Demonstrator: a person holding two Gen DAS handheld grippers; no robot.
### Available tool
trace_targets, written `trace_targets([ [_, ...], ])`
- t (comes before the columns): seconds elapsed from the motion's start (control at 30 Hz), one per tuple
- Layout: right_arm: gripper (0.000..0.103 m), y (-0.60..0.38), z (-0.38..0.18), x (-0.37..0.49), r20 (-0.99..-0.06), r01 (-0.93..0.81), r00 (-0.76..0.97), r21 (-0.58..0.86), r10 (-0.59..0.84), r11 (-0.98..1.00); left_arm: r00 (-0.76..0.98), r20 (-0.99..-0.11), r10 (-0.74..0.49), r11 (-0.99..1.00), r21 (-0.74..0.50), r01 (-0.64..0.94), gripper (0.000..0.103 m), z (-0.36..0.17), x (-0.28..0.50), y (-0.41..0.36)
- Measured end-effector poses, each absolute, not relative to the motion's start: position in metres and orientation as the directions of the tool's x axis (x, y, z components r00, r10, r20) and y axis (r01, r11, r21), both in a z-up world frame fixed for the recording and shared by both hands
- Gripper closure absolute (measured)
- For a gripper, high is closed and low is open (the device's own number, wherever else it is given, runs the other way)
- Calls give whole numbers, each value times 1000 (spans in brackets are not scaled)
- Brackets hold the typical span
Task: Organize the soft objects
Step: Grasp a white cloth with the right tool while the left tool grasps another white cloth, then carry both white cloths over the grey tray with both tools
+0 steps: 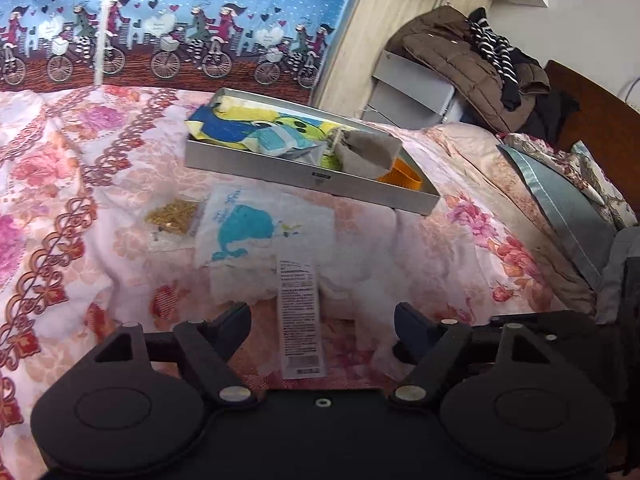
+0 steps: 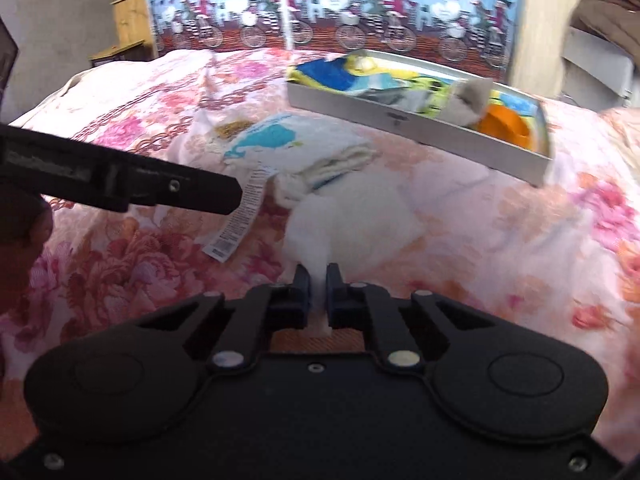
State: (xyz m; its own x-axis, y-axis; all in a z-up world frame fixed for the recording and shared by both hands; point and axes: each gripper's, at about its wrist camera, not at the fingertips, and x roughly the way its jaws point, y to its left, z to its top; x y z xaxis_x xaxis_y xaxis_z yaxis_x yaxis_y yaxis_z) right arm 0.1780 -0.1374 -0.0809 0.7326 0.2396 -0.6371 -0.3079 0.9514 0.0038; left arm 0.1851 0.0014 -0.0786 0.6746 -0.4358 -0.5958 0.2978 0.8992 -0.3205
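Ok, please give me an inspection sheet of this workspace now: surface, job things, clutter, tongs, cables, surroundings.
Surface: pink floral quilted bedspread, rumpled.
Job things: white whale-print cloth lying flat with its long printed label; white fabric piece pinched at one edge; shallow grey metal tray holding colourful cloths.
Clutter: small bag of gold bits beside the whale cloth.
Tongs: left tongs open over the label; right tongs shut on the fabric.
Cables: nothing seen.
Surroundings: blue bicycle-print curtain; brown padded jacket.
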Motion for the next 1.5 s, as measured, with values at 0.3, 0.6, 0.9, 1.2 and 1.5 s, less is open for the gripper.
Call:
trace_targets([
  [0.3, 100, -182, -74, 182, -631, -166, 768, -25, 113, 986, 596, -642, -481, 876, -323, 359, 33, -98, 213, -36],
  [0.6, 100, -193, -79, 181, -696, -209, 699, 25, 167, 978, 533, -614, -583, 807, -512, 294, 33, -114, 243, -59],
  [0.9, 100, -180, -80, 180, -716, -210, 682, 5, 150, 978, 565, -651, -507, 827, -551, 106, 96, -123, 256, -58],
  [1.2, 101, -156, -75, 183, -604, -163, 797, -205, 7, 965, 686, -640, -347, 912, -401, 87, 102, -77, 233, -54],
  [1.5, 101, -167, -49, 176, -431, -93, 902, -239, -20, 967, 765, -577, -286, 951, -268, 153, 102, -25, 214, -63],
])
